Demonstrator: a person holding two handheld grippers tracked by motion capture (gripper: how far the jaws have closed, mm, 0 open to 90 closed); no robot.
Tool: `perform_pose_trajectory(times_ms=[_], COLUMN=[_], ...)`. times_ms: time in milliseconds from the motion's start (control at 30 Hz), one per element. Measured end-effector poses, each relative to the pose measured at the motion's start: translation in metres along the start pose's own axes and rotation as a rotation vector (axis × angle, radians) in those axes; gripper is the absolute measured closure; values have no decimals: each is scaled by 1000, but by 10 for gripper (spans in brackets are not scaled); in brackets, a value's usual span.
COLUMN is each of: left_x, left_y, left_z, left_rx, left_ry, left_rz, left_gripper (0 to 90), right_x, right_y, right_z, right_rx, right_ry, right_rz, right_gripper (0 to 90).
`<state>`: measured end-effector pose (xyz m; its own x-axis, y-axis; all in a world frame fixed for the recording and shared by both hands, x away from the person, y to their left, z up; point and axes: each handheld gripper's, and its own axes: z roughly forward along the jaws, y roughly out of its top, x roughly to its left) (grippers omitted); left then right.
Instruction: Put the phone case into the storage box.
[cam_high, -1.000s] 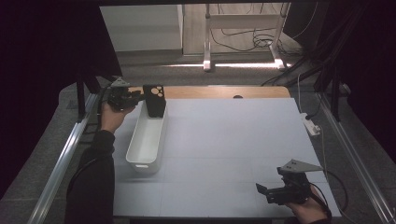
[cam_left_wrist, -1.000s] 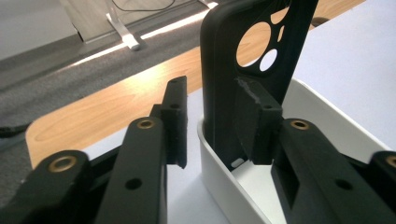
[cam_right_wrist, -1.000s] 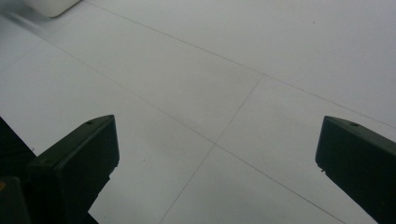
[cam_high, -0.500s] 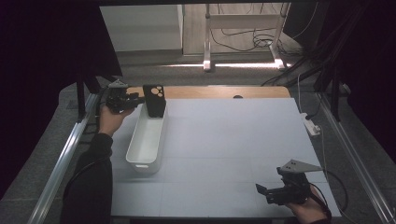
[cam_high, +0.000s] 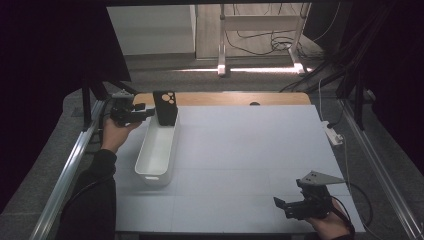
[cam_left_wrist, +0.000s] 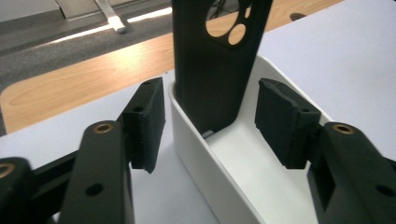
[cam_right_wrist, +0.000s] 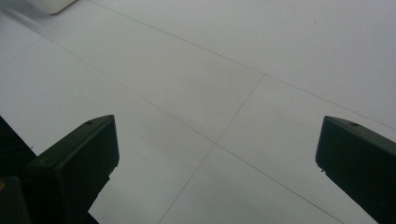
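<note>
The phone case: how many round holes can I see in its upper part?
3. In the left gripper view, the black phone case standing in the white bin shows a large hole at top, a small one below it, and another partly cut by the frame edge; more may be hidden.

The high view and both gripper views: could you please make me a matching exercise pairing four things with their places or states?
1 phone case
2 white bin
3 left gripper
4 right gripper

a near the table's front right corner
b jaws apart, pads clear of the case
c long, at the table's left
d upright in the bin's far end

1-d, 2-c, 3-b, 4-a
</note>
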<state>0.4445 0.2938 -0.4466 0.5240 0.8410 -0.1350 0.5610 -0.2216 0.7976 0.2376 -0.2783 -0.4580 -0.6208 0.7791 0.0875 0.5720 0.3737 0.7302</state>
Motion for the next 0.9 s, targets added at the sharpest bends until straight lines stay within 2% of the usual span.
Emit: perform_pose_trajectory(times_ms=[300, 600, 900], left_x=[-10, -25, -34], left_y=[-4, -8, -11], left_z=[-6, -9, -9], left_rx=[-5, 8, 24], left_ry=[-18, -39, -27], left_rz=[-15, 14, 16], left_gripper=[328, 208, 94], right_x=[0, 0, 1], right_y=[0, 0, 0], right_z=[0, 0, 0], right_rx=[2, 2, 6], right_ry=[-1, 1, 2], right_rz=[1, 0, -5], right_gripper=[0, 0, 0])
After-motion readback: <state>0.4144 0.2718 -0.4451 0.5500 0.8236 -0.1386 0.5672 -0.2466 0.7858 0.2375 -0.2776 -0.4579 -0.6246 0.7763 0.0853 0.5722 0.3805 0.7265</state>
